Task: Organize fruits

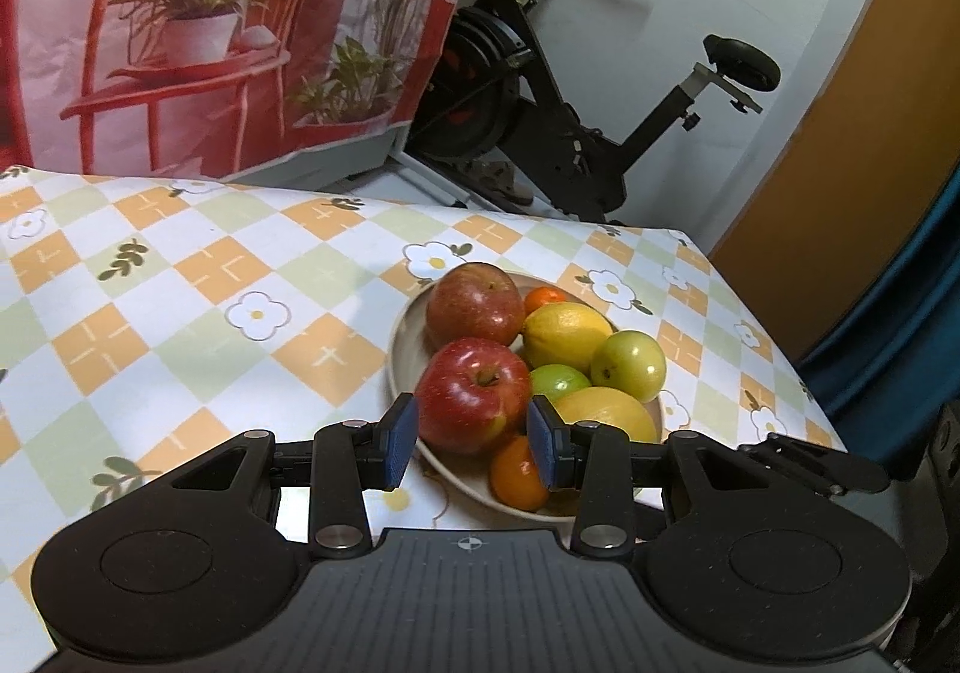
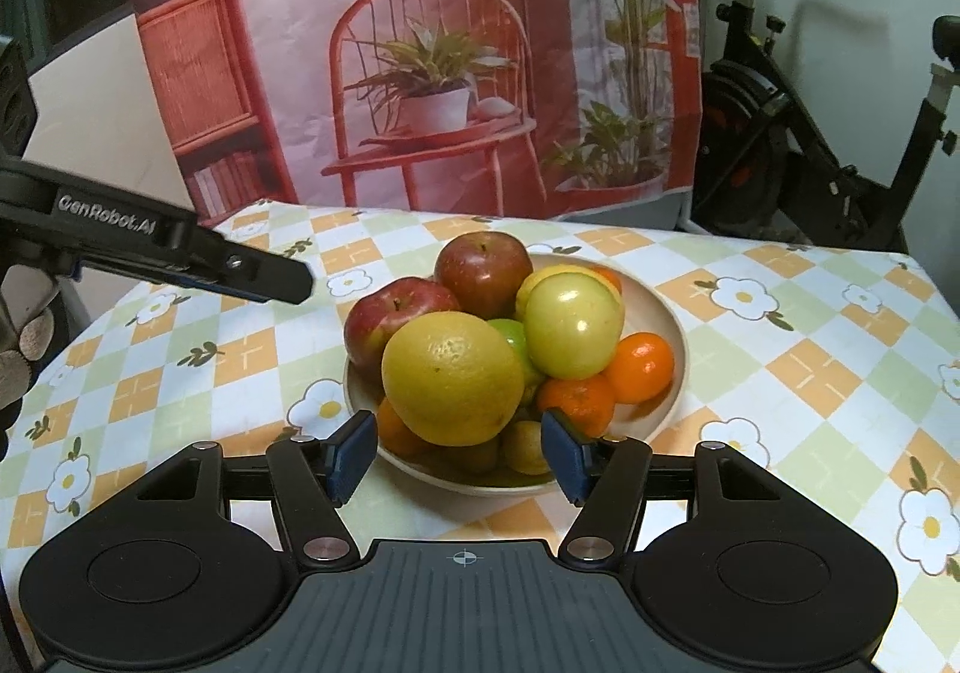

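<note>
Cataloguing one round bowl of mixed fruit on a checked tablecloth, seen from both grippers.

Left wrist view: left gripper [image 1: 471,442], blue ribbed pads set narrow and parted, framing a glossy red apple [image 1: 473,403]; no contact with its skin can be made out. Beige shallow bowl [image 1: 401,337] also holds a second, duller apple [image 1: 475,305], a matte lemon [image 1: 566,335], a smooth green fruit [image 1: 628,364] and a small orange [image 1: 517,474]. Tablecloth [image 1: 180,313] is printed with orange, green and white diamonds and flowers.
Right wrist view: right gripper [image 2: 459,457], jaws wider apart and empty, standing at the bowl's near rim [image 2: 675,325] below a large pebbled yellow citrus [image 2: 453,378]. Left gripper's black finger [image 2: 264,277] is near the bowl's left side.
</note>
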A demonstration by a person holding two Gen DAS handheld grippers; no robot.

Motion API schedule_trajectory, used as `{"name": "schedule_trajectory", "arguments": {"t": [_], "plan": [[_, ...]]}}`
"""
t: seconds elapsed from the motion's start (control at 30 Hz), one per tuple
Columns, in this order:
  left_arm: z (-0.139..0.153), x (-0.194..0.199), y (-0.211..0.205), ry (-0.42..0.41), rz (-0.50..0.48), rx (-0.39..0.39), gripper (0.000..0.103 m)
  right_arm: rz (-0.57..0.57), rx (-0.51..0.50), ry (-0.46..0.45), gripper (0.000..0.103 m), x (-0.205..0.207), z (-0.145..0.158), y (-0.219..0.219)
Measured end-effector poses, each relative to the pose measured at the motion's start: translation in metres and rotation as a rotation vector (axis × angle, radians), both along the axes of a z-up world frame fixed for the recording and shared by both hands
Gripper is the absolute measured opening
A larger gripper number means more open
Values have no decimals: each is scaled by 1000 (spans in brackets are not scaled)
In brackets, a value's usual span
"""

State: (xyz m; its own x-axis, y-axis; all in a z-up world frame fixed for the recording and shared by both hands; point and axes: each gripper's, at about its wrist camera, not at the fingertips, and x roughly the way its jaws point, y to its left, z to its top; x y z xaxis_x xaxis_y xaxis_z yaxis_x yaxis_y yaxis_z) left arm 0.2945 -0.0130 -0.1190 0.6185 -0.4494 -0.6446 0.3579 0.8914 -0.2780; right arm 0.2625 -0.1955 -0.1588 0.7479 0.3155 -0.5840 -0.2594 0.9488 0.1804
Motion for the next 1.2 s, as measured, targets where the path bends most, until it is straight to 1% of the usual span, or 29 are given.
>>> {"name": "schedule_trajectory", "arguments": {"t": [0.4,0.47,0.53,0.6,0.63,0.67,0.7,0.73,0.77,0.8,0.83,0.9,0.93,0.97,1.07,1.2], "plan": [[17,-33,24,-60,73,30,42,-28,-1,-55,58,-21,24,-2],[24,-42,27,-84,91,47,43,-36,2,-65,63,-26,31,-3],[32,-50,26,-111,107,65,44,-43,21,-73,71,-33,39,-6],[41,-61,28,-144,127,82,45,-56,37,-83,75,-40,48,-8],[46,-66,29,-161,137,88,46,-62,45,-91,79,-45,53,-9],[52,-72,29,-179,147,93,54,-68,49,-96,82,-48,58,-10],[56,-78,29,-194,156,98,59,-77,52,-103,84,-52,62,-11],[62,-84,30,-210,166,103,68,-85,57,-114,84,-57,68,-13],[68,-90,30,-227,172,107,73,-93,65,-124,85,-62,73,-14],[74,-96,31,-241,171,108,74,-101,70,-134,88,-67,79,-16],[79,-101,30,-252,169,108,79,-107,74,-144,96,-73,85,-16],[90,-114,30,-276,176,114,89,-116,78,-166,101,-83,96,-17],[95,-120,29,-288,186,122,97,-119,77,-176,102,-88,101,-17],[100,-127,28,-301,197,131,102,-119,75,-186,103,-94,107,-17],[113,-145,27,-323,220,142,103,-134,75,-193,103,-108,122,-19],[129,-169,31,-362,231,104,103,-158,94,-205,103,-126,137,-22]]}}
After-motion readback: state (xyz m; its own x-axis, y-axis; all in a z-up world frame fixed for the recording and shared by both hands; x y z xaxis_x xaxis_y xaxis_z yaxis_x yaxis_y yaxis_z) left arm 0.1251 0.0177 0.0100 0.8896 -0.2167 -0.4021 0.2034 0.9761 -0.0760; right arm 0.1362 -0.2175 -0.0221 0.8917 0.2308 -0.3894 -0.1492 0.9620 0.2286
